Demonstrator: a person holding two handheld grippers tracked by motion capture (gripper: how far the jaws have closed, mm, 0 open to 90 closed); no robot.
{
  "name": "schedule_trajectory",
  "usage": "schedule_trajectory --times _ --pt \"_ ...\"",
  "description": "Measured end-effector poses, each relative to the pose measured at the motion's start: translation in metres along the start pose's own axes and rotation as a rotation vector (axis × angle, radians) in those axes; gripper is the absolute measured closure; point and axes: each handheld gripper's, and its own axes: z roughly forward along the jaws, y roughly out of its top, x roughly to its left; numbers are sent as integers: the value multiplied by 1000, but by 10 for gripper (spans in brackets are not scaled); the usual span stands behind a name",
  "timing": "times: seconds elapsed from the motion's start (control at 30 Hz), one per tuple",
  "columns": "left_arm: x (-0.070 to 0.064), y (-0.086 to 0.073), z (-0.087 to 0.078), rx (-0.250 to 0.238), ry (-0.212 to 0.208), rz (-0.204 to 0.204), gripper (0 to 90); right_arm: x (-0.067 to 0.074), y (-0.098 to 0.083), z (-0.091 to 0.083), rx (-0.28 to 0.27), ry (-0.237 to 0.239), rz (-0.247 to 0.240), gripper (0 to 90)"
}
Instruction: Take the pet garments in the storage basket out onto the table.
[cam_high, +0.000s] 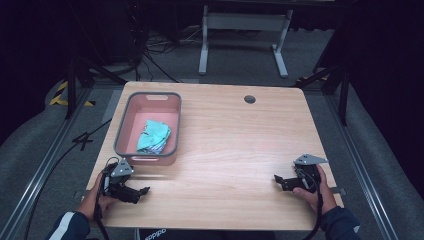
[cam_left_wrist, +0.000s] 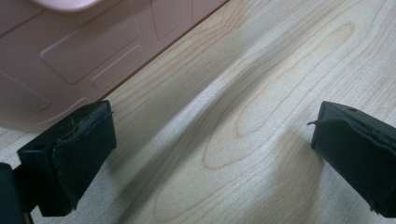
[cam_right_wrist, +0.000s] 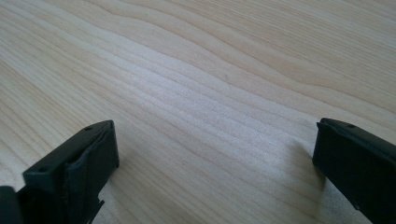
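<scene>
Just beyond the left hand-held gripper (cam_high: 134, 190), jaws wide and empty, stands the pink basket (cam_high: 122, 131), long axis running away from it; a crumpled teal cloth (cam_high: 153, 136), perhaps a towel, lies inside. Well apart, the right hand-held gripper (cam_high: 281, 181) gapes empty over the table (cam_right_wrist: 224, 70). The left gripper view adds the basket's embossed wall (cam_left_wrist: 84, 60).

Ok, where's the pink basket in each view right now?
High view: the pink basket sits at the table's left, the teal cloth inside it.
Left gripper view: its pink wall is at top left.
Right gripper view: not in it.
Shared landmark: the wooden table, under the jaws in both gripper views.
</scene>
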Motion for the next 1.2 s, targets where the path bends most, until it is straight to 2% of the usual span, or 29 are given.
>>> schedule_trajectory --times 0.37,0.4,0.47,0.5,0.6,0.7,0.73,0.8,0.87,1.0,1.07,1.17,1.2 --pt "0 0 -1 0 2 2 5 0 0 0 0 -2 2 5" --pt "-3 -1 -2 -4 17 -10 18 0 0 0 0 -2 2 6" --pt "-4 -2 -4 -7 12 -2 75 0 0 0 0 -2 2 5" --pt "-5 -2 -5 -5 15 1 75 0 0 0 0 -2 2 6" --pt "-7 -1 -8 15 22 -8 127 0 0 0 0 -2 2 5" --pt "-8 0 -12 36 25 14 159 0 0 0 -1 -1 4 5" --pt "-8 0 -13 29 18 15 168 0 0 0 0 -1 4 5" --pt "-8 1 -18 30 5 30 176 0 0 0 0 -1 4 5" --pt "-8 1 -24 13 -8 22 193 0 0 0 0 -1 4 5" --pt "-10 1 -33 10 -11 11 203 0 0 0 -1 -1 3 5" --pt "-10 2 -39 6 -3 22 209 0 0 0 0 -1 4 5" --pt "-8 3 -47 -21 8 -4 218 0 0 0 0 -1 4 5" --pt "-7 4 -52 -31 17 -2 219 0 0 0 0 -1 4 5"
